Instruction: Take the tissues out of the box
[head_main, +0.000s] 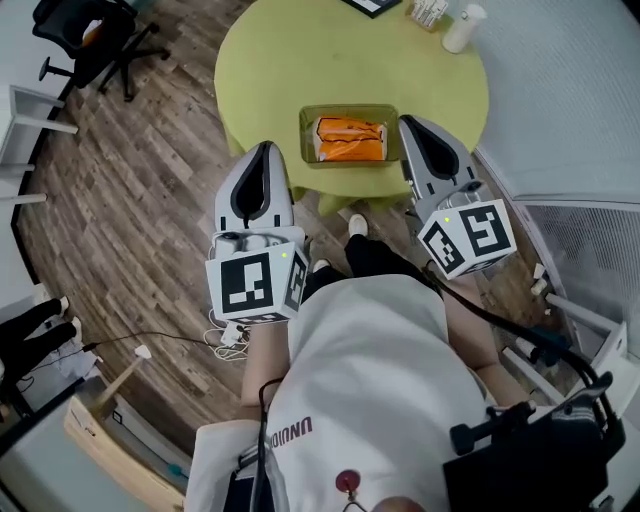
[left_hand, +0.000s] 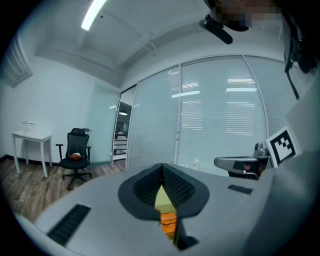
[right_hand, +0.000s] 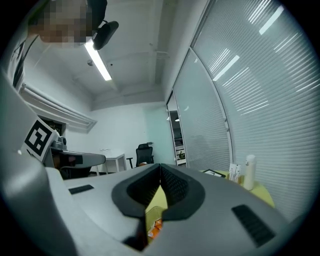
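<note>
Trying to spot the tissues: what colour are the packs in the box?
Orange packs, best seen in the head view.

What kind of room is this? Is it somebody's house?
Probably an office, not a house: there's a black swivel chair on wheels, glass walls with blinds, and a round green table for meetings.

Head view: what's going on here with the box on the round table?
A person stands at a round green table with a gripper in each hand. An open box sits near the table's close edge, and orange tissue packs are still inside it. The left gripper is off the box's left side and the right gripper is close by its right corner. Both have their jaws shut with nothing between them. No pack has been taken out yet.
</note>
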